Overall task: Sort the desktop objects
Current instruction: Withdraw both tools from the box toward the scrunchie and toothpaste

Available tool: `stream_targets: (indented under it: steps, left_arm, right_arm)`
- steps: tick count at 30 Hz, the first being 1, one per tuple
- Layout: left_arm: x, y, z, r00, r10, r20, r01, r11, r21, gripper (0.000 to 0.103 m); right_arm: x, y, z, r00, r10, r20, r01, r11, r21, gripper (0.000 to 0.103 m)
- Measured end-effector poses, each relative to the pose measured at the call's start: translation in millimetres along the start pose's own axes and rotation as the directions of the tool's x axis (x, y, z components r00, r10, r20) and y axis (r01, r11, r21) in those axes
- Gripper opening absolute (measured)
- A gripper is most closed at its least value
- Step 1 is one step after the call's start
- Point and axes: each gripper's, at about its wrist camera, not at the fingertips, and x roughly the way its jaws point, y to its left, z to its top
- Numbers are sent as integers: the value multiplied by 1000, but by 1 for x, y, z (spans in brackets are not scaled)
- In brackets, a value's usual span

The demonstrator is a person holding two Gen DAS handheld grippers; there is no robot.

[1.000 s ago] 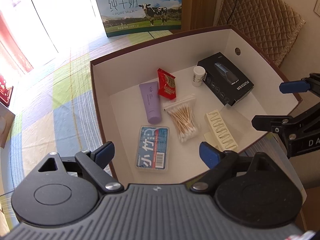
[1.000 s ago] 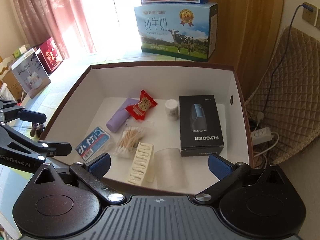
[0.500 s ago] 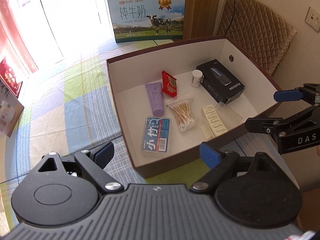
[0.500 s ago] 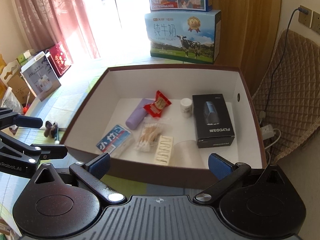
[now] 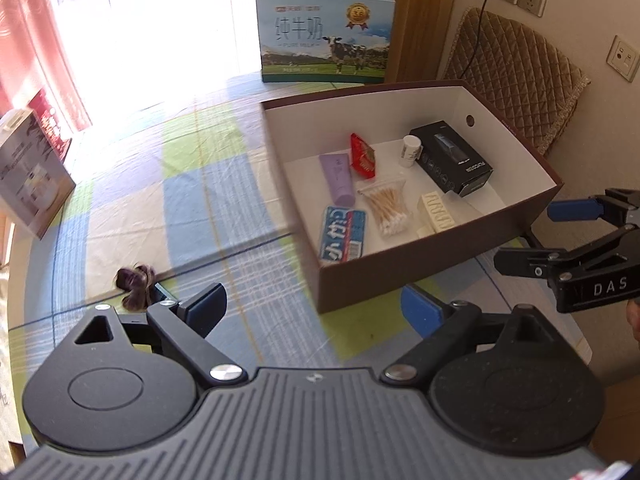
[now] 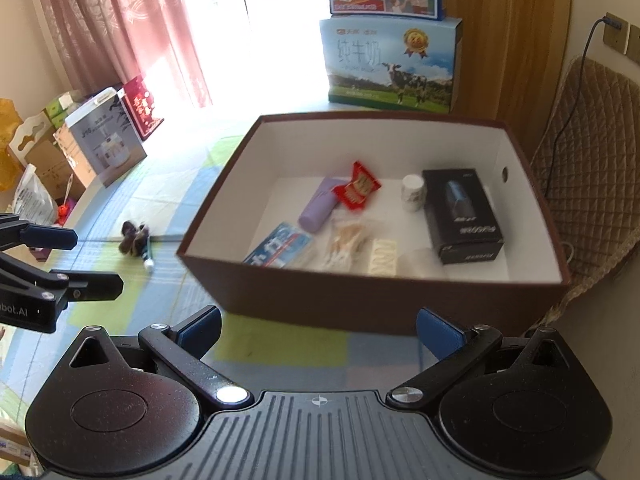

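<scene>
In my brown box (image 5: 420,276) eight items, I think, one dark hair tie (image 5: 134,286) and one small tube (image 6: 148,254) on my counter (image 5: 208,208)

Two fisheye cameras, one riding on each hand-held tool, look steeply down and forward over the checked worktop (image 5: 192,200). The left view sits near the worktop's near edge and faces the brown box (image 5: 400,276) from its left corner; the right view faces the box (image 6: 360,300) almost square-on. Both take in the box's white interior, the milk carton (image 5: 324,36) behind it, and a small dark object (image 5: 134,280) on the cloth; each catches the other tool at its edge.
</scene>
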Motion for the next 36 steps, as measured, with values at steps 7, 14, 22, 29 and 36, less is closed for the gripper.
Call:
stream_targets:
  steps: [7, 14, 22, 29, 36]
  left_arm:
    - [-14, 26, -23, 1000, 7, -14, -7, 1000, -26, 94]
    - [-25, 54, -44, 1000, 10, -27, -12, 998, -57, 94]
    - [-32, 90, -69, 998, 24, -53, -28, 996, -89, 94]
    - [-34, 119, -88, 996, 25, -81, -35, 992, -118, 94]
    - [-32, 150, -103, 993, 51, -103, -67, 985, -158, 94]
  right_arm:
    - [1, 31, -14, 1000, 19, -15, -19, 1000, 6, 101]
    - [11, 67, -26, 997, 54, -48, -53, 999, 6, 101]
    - [28, 111, -37, 992, 88, -94, -90, 996, -15, 101]
    - [47, 147, -42, 986, 118, -120, -122, 992, -20, 101]
    - [73, 175, -41, 981, 153, -120, -156, 988, -19, 101]
